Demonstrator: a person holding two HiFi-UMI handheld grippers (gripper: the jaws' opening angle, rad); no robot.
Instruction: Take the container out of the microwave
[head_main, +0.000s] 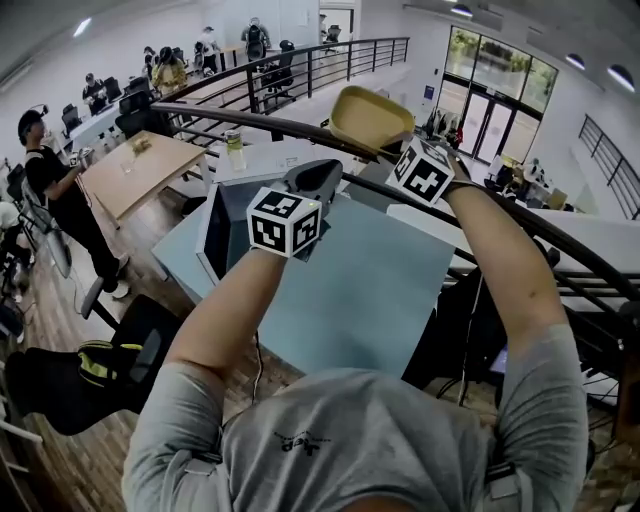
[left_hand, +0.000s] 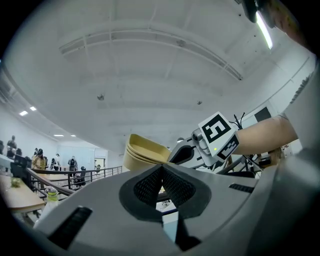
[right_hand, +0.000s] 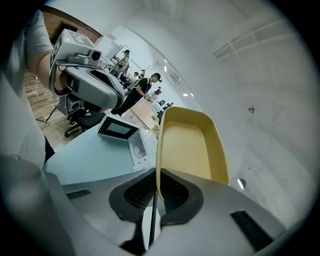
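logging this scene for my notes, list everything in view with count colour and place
container: one, pale yellow, rim in the right gripper
microwave: one, white, door open, on the table
table: one, pale blue, under the microwave
wooden table: one, brown, far left
bottle: one, clear and green, beyond the microwave
office chair: one, black, lower left
bystanders: several, mostly dark clothes, far left
left gripper: one, grey, shut, empty
right gripper: one, grey, shut on the container

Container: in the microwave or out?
Out: right gripper grips the container by its rim, in the air, clear of the open microwave.
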